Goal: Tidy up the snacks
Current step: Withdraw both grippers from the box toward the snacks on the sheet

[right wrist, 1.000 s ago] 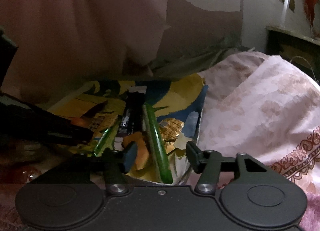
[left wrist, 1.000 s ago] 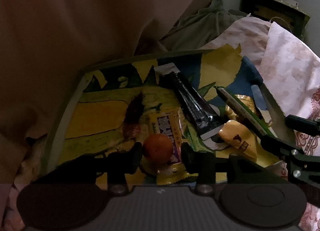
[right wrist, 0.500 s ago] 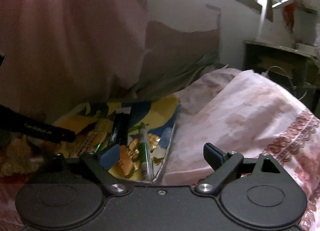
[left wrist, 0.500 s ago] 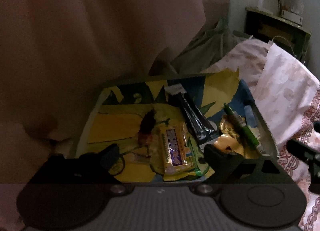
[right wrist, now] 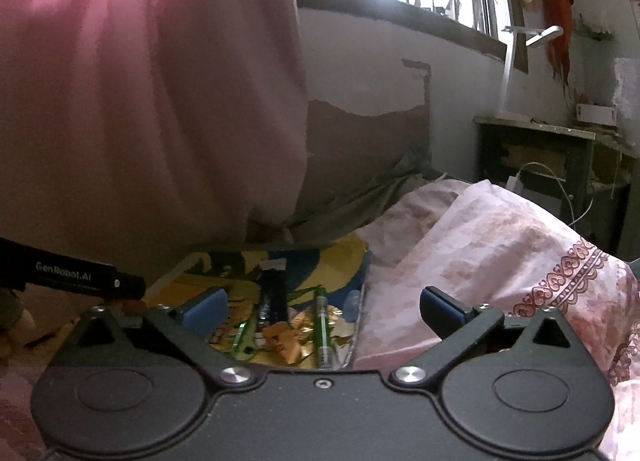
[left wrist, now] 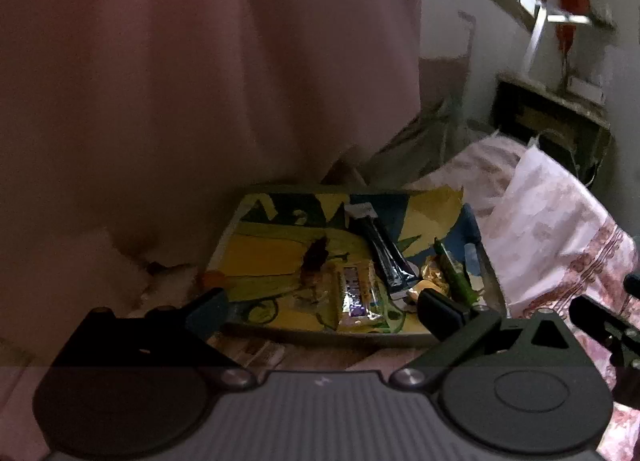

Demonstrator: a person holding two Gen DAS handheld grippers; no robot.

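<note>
A yellow and blue patterned tray (left wrist: pixel 228 239) lies on the bed and holds several snacks: a long black packet (left wrist: pixel 382 251), a yellow bar with a purple label (left wrist: pixel 354 293), a green stick packet (left wrist: pixel 454 275), gold wrappers (left wrist: pixel 430 275) and a dark red piece (left wrist: pixel 314 257). My left gripper (left wrist: pixel 322 307) is open and empty, held back above the tray's near edge. My right gripper (right wrist: pixel 324 307) is open and empty, near the tray's right side; the tray (right wrist: pixel 352 257), the black packet (right wrist: pixel 274 295) and the green stick (right wrist: pixel 322 325) show between its fingers.
A pink curtain (left wrist: pixel 200 81) hangs behind and left of the tray. A pink patterned quilt (right wrist: pixel 480 253) is heaped on the right. A dark wooden desk (right wrist: pixel 560 157) with a white lamp (right wrist: pixel 516 61) stands at the far right under the window. My left gripper's body (right wrist: pixel 72 275) shows at the left.
Both grippers have opened wide and pulled up and back from the tray. The orange ball that sat between my left fingers is out of sight.
</note>
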